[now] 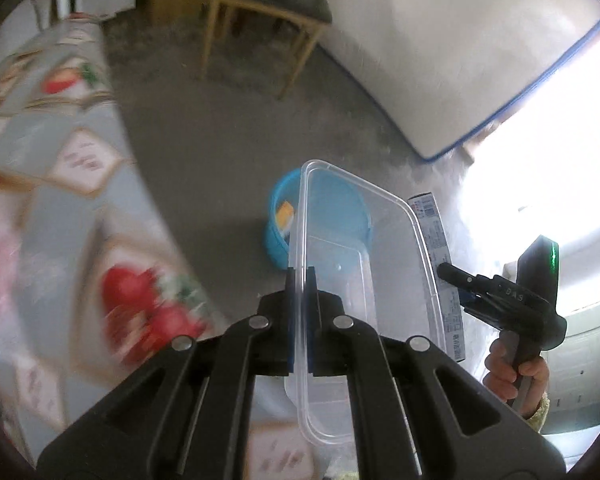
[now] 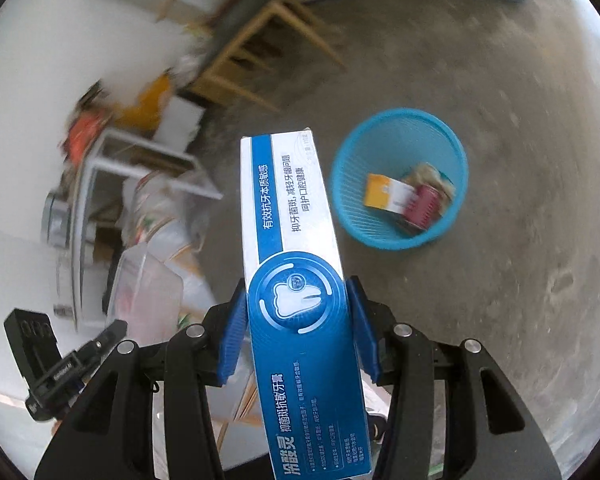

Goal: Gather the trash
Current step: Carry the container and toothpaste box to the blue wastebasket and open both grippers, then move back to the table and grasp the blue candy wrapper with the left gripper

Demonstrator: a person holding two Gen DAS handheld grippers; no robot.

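Note:
My left gripper [image 1: 300, 276] is shut on the rim of a clear plastic container [image 1: 340, 280], which hangs in the air over the floor. Behind it stands a blue mesh waste basket [image 1: 278, 236]. My right gripper [image 2: 300, 308] is shut on a blue and white toothpaste box [image 2: 296, 240], its blue pads pressing on both sides. The same basket [image 2: 400, 176] sits on the floor ahead and to the right of that box, with an orange and white packet and other trash inside. The toothpaste box [image 1: 440, 272] and the right gripper, held by a hand, show at the right of the left wrist view.
A table with a strawberry-patterned cloth [image 1: 60, 200] fills the left side. A wooden chair [image 1: 268, 12] stands on the grey concrete floor further back. A white mattress with blue edging [image 1: 460, 60] leans at the right. Bags and a white frame [image 2: 140, 184] clutter the floor at the left.

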